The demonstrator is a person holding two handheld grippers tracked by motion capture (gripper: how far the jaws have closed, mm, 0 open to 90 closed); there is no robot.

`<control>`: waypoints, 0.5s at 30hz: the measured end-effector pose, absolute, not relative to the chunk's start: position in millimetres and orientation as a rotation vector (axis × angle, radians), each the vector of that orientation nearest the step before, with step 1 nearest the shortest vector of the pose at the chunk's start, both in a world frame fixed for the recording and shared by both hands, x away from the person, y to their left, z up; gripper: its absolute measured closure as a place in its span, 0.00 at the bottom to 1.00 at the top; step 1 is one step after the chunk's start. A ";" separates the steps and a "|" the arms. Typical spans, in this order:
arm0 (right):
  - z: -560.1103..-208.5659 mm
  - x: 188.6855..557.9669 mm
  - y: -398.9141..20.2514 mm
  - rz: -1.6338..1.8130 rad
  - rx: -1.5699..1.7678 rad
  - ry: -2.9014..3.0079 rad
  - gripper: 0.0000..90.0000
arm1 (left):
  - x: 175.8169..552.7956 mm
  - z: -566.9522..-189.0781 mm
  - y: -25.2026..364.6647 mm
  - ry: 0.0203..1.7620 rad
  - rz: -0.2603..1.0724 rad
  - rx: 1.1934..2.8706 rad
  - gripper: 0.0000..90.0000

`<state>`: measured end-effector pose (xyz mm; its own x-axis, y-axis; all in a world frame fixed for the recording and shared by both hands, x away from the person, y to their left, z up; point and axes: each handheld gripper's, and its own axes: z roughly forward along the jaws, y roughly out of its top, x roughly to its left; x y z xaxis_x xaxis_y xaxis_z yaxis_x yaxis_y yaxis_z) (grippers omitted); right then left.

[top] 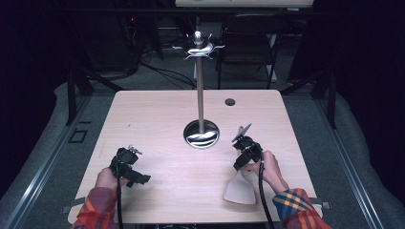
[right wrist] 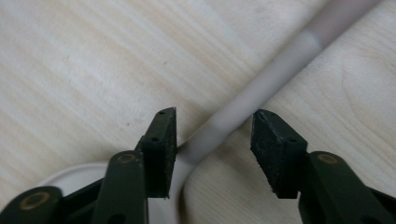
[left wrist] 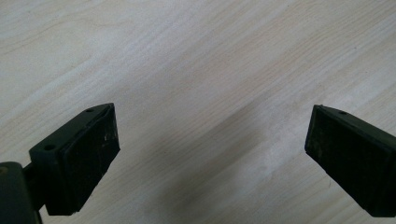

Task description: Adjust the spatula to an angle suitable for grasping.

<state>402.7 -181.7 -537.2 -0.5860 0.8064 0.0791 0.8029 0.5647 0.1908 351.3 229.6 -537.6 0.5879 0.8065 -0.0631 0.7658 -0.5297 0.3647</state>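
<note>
Your right claw [right wrist: 214, 140] stands over the neck of the spatula [top: 241, 188], the point where the broad pale blade narrows into the handle [right wrist: 275, 60]. In the right gripper view the handle runs on a diagonal from between the jaws up toward the top right corner, and the blade's rim curves off at the bottom left. So the long axis crosses the gap at a slant, not square to the pads. The jaws are partly open with the handle between them: the left-hand pad looks to be just touching the neck, while bare wood shows between the handle and the other pad, so I judge this is not yet a grip.

From the high view the spatula lies flat on the surface [top: 162, 119] at the near right, blade toward you, and its handle disappears under your right claw [top: 244, 151]. The stand [top: 200, 90] with hooks at its top rises from its round base in the middle of the surface, up and to the left of that claw.

Your left claw [top: 128, 168] is well apart at the near left; in its own view its jaws [left wrist: 210, 154] stand wide over bare wood and hold nothing. The right hand is plainly the nearer one. If you turn that wrist a little, the pads should meet the handle squarely.
</note>
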 end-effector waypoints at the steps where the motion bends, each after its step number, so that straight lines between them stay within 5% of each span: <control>1: -536.6 400.9 -180.5 0.310 1.382 2.783 0.61 | 351.3 -537.6 229.5 1.273 0.160 2.466 0.03; 15: -533.8 396.3 -192.0 0.213 1.400 2.820 0.75 | 351.4 -537.6 229.6 1.271 0.158 2.466 0.03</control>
